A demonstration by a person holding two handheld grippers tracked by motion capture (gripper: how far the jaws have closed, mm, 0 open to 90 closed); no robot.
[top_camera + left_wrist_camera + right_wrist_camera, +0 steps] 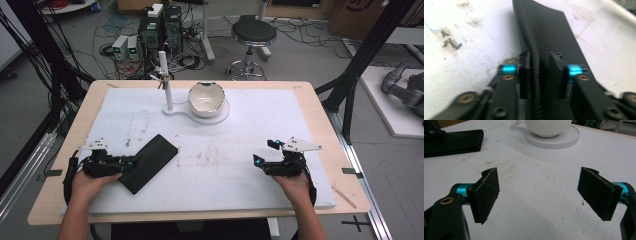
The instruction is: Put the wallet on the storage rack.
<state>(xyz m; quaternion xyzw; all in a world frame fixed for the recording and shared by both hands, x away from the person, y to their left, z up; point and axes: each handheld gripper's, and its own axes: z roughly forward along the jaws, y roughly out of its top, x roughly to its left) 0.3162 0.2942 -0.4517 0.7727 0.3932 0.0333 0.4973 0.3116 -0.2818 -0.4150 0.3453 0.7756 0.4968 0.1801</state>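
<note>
While the left claw sits at the near-left of the bench, its jaws are around the stitched edge of a flat black case. In the left claw's own view they straddle the case, but there's still a gap on one side, so I can't tell if it's actually clamped. The near end of the case is hidden under the claw and hand. The right claw is at the near-right, jaws wide apart over the bare white mat, holding nothing. At the far side a white bowl sits on a round white base with a thin upright post; something small is clipped on that post, too tiny to make out.
</note>
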